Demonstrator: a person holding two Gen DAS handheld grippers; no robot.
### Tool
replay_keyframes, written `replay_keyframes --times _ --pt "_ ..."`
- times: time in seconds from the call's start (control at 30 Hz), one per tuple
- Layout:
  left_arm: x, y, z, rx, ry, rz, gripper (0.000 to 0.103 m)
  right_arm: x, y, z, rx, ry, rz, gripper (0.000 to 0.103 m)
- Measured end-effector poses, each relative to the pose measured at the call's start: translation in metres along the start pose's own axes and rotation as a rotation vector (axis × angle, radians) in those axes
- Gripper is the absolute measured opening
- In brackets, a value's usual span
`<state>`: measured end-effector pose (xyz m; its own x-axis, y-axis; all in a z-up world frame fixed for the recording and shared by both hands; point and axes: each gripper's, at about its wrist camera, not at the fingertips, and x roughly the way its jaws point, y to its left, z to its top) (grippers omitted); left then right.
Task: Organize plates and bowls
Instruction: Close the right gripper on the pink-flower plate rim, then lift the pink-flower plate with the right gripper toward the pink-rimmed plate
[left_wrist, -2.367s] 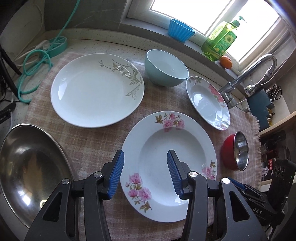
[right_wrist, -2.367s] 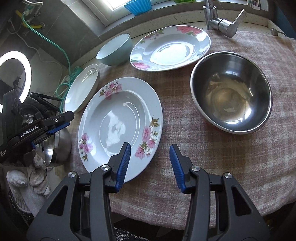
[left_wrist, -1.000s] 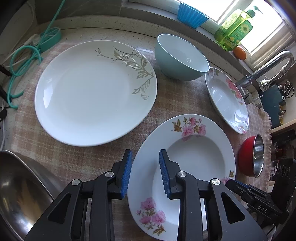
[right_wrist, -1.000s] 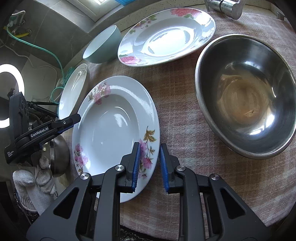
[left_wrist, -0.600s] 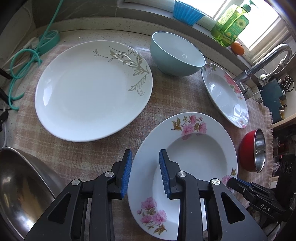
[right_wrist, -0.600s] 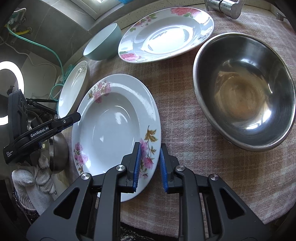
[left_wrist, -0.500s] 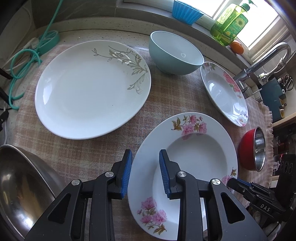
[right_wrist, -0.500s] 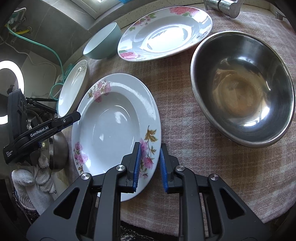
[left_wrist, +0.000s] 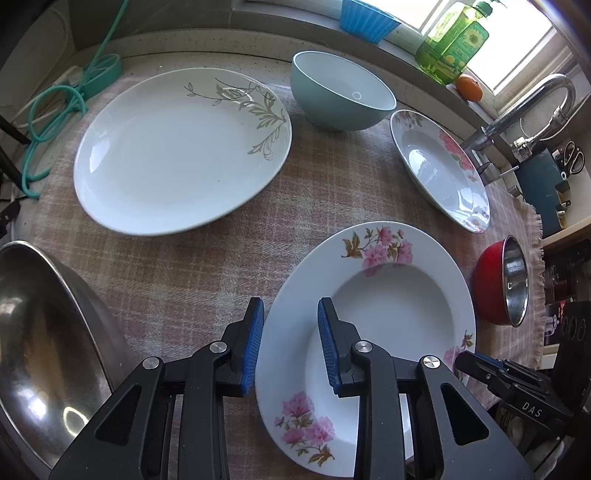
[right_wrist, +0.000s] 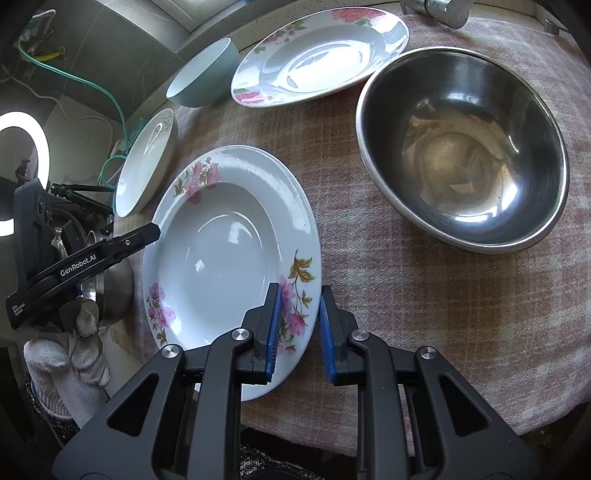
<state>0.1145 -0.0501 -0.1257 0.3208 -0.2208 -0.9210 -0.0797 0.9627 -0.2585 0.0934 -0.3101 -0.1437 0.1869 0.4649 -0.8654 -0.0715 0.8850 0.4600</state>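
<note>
A deep plate with pink flowers (left_wrist: 373, 325) lies on the checked cloth; it also shows in the right wrist view (right_wrist: 229, 251). My left gripper (left_wrist: 290, 343) is shut on its left rim. My right gripper (right_wrist: 297, 328) is shut on its opposite rim. The plate looks raised slightly off the cloth. A large white plate with a grey leaf pattern (left_wrist: 177, 147) lies behind to the left. A teal bowl (left_wrist: 341, 92) and a second pink-flower plate (left_wrist: 439, 170) stand at the back.
A large steel bowl (right_wrist: 461, 147) sits right of the held plate; another steel bowl (left_wrist: 48, 332) is at the left edge. A small red bowl (left_wrist: 502, 280) lies on its side at right. A tap (left_wrist: 524, 107), soap bottle (left_wrist: 454, 40) and teal hose (left_wrist: 55, 110) line the back.
Both grippers have closed on opposite rims of the pink-flower plate. Since then the plate has risen slightly with both grippers holding it.
</note>
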Motion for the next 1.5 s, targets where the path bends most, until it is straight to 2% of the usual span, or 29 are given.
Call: replay_keyframes --times 0.8,1.5 --pt "-0.013 0.002 -0.037 -0.01 0.004 0.005 0.028 -0.002 -0.002 -0.002 -0.019 -0.005 -0.024 0.021" --pt "-0.024 0.001 -0.032 -0.001 -0.029 0.002 0.028 -0.007 0.002 -0.003 -0.035 -0.025 -0.057 0.022"
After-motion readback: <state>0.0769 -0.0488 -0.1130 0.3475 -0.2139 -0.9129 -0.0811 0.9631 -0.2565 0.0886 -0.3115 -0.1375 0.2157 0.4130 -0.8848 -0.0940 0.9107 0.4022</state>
